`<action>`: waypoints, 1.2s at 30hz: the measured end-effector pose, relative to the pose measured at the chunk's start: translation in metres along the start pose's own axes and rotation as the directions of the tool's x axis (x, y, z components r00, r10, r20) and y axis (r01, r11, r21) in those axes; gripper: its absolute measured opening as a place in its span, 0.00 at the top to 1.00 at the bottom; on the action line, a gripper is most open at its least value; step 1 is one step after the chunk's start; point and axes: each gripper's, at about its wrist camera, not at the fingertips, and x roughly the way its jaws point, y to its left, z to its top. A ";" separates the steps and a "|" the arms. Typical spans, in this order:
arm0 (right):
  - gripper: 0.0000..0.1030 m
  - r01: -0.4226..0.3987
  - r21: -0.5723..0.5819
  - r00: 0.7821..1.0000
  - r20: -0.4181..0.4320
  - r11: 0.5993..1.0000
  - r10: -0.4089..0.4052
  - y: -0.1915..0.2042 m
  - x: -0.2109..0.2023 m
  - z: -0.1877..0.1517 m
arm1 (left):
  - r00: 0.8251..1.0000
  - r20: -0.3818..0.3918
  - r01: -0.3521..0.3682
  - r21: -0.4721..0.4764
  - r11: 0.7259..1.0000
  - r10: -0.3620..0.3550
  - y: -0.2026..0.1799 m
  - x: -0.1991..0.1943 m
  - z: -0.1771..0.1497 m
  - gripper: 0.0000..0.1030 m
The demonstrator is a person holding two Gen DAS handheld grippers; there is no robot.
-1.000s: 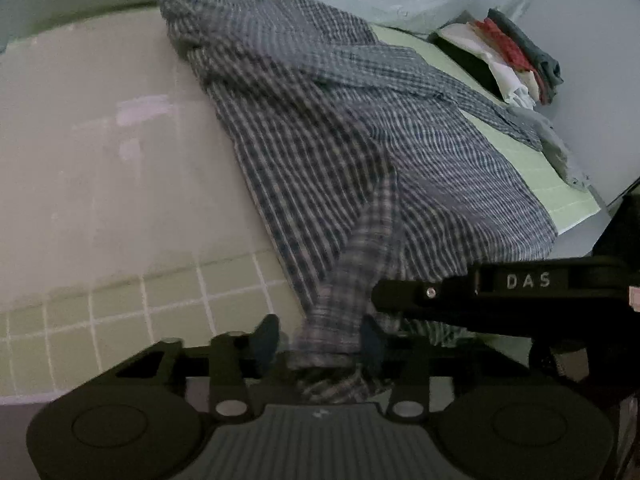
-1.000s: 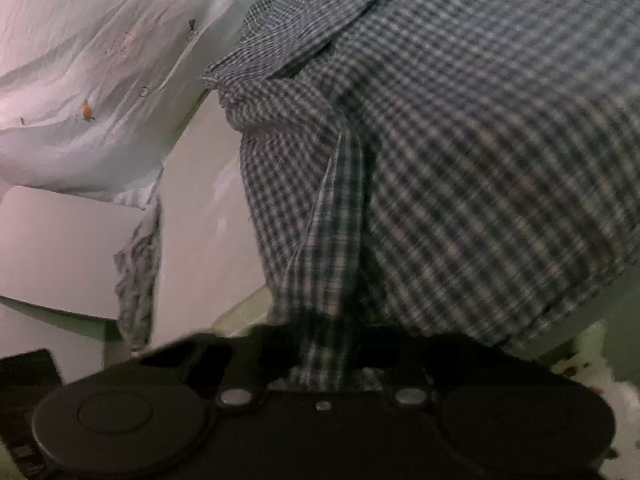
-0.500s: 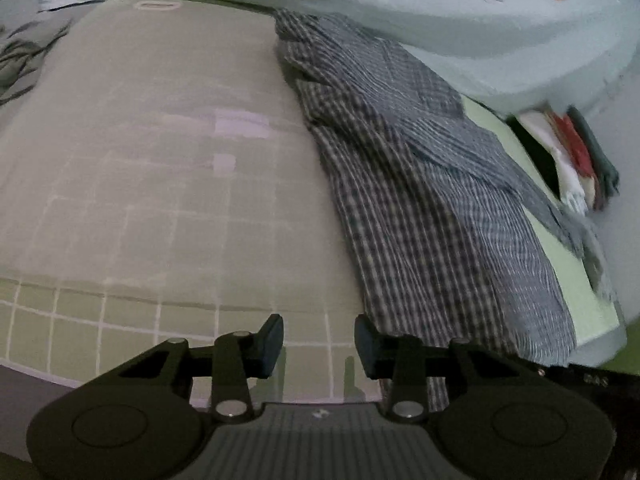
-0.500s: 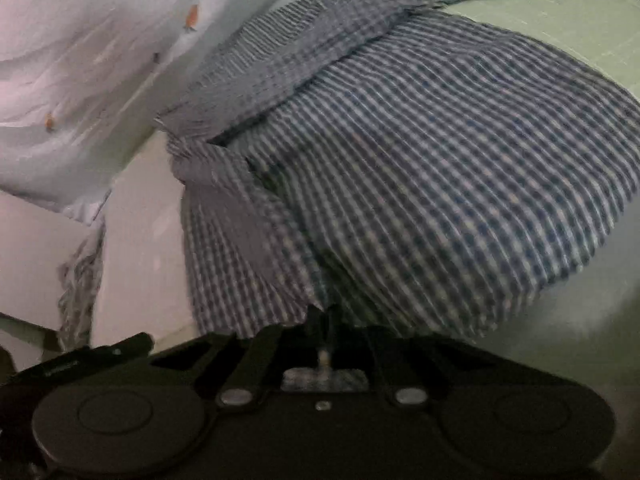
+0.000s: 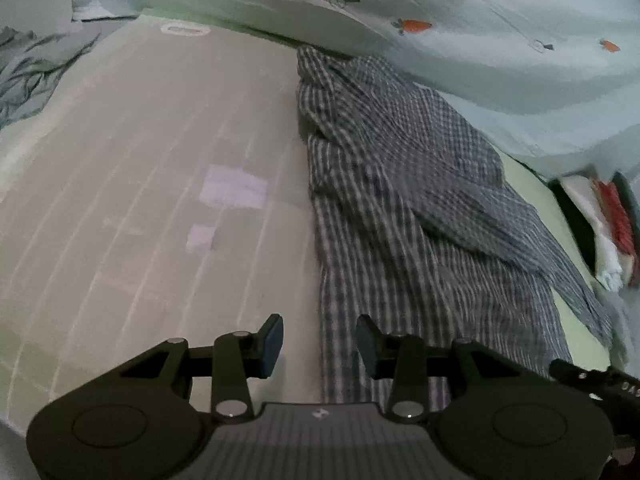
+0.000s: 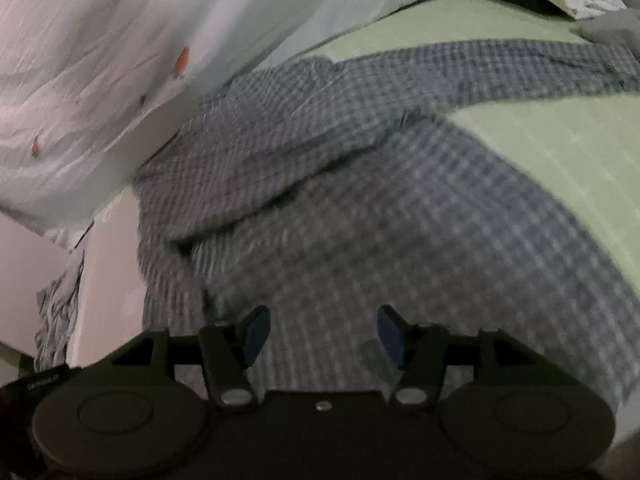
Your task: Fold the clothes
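Reading "DAS", the right gripper edges past the checked shirt.

Blue checked shirt spread rumpled on bed, sleeve outstretched

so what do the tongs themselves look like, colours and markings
Both tongs are matte black plastic: a wide body with two round discs, silver screws at the finger pivots, and dark blue pads on the fingertips. The left tongs have a ribbed grey centre panel with a small white mark; the right tongs are plain black.
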 end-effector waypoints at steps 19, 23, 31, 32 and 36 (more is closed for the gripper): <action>0.24 0.237 -0.057 0.965 0.128 0.970 -0.228 -0.062 0.128 0.179 | 0.977 -0.009 -0.210 0.100 0.973 0.212 -0.032 0.099 0.083 0.47; 0.24 0.249 -0.152 0.964 0.137 0.957 -0.229 -0.060 0.142 0.184 | 0.972 -0.022 -0.230 0.128 0.965 0.235 -0.032 0.112 0.094 0.24; 0.88 0.133 -0.205 0.976 0.197 0.970 -0.093 -0.054 0.121 0.202 | 0.963 -0.049 -0.253 0.166 0.953 0.265 -0.032 0.132 0.112 0.20; 0.88 0.129 -0.217 0.972 0.223 0.968 -0.080 -0.052 0.115 0.206 | 0.964 -0.053 -0.249 0.160 0.955 0.260 -0.031 0.131 0.113 0.20; 0.88 0.175 -0.124 0.884 0.456 0.977 -0.101 -0.053 0.063 0.232 | 0.967 -0.030 -0.247 0.114 0.962 0.252 -0.024 0.122 0.120 0.21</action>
